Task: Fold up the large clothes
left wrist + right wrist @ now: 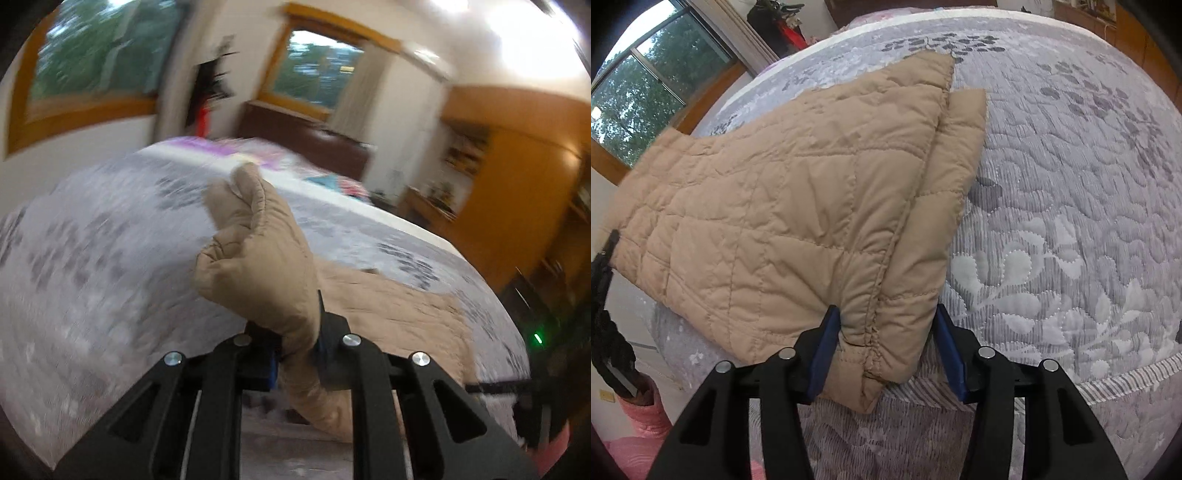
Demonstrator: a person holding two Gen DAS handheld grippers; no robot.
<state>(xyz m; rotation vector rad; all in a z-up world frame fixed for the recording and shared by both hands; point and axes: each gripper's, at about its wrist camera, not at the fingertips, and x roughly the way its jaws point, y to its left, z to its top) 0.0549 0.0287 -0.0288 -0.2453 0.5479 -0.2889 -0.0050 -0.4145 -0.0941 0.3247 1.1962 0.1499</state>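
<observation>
a tan quilted jacket (783, 206) lies on a bed covered by a grey and lilac quilted bedspread (1052, 221) with leaf and flower stitching. in the right wrist view the jacket spreads from the bed's near edge toward its left edge, its body flat and a narrower padded flap (960, 147) folded alongside it on the right.

the right gripper (886, 347) points steeply down at the near edge of the bed. its blue pads (823, 354) stand apart with the jacket's seamed corner between them; the left pad touches the fabric, while the right pad stands clear of it with bedspread showing in the gap, so nothing is pinched here.

the left gripper (295, 354) is clamped on a bunched part of the jacket (258, 258), its jaws drawn close together around the cloth. the pinched fabric rises in a lumpy fold above the fingers, lifted off the bedspread (92, 277), and more of the jacket trails down to the right onto the bed. this view is smeared with motion blur.

beyond the bed there are a wood-framed window (317, 70) with a curtain, a dark headboard (314, 140) and orange-brown cupboards (517, 206). at the left edge of the right wrist view the other tool's dark body (605, 314) and a pink sleeve (639, 417) show.
</observation>
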